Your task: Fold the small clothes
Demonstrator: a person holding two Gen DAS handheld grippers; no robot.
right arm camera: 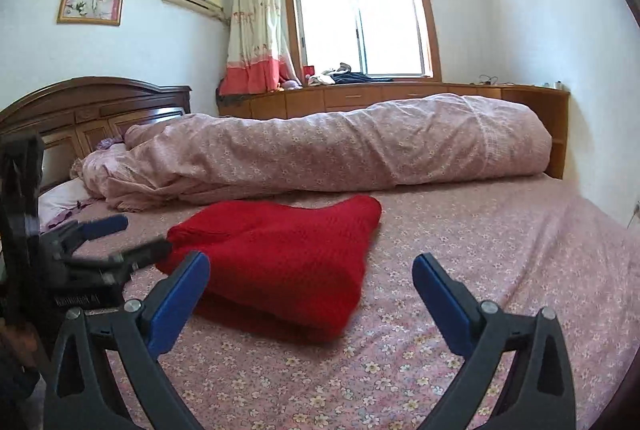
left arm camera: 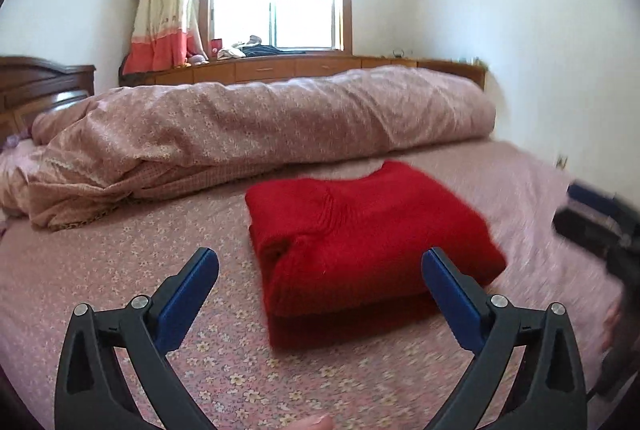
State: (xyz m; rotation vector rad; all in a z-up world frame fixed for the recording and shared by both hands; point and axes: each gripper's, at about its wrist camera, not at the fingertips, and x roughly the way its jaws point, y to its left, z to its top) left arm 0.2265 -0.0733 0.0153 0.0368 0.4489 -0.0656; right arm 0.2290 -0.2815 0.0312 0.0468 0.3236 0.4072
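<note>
A red knitted sweater (left arm camera: pixel 368 230) lies folded into a thick rectangle on the pink floral bed sheet (left arm camera: pixel 120 270). My left gripper (left arm camera: pixel 320 256) hovers just in front of it, open wide, with nothing between its blue pads. In the right wrist view the sweater (right arm camera: pixel 288 246) sits ahead and to the left. My right gripper (right arm camera: pixel 311 260) is open too, held above the sheet (right arm camera: pixel 500 250) beside the sweater's near right corner and touching nothing. The left gripper (right arm camera: pixel 142 232) shows at that view's left edge, next to the sweater. The right gripper (left arm camera: pixel 592 214) is a dark blur at the left wrist view's right edge.
A rolled pink floral duvet (left arm camera: pixel 260 126) lies across the bed behind the sweater. A dark wooden headboard (right arm camera: pixel 92 110) stands at the left. A low wooden cabinet (right arm camera: pixel 380 96) runs under the window beyond the bed. Bare sheet extends to the sweater's right.
</note>
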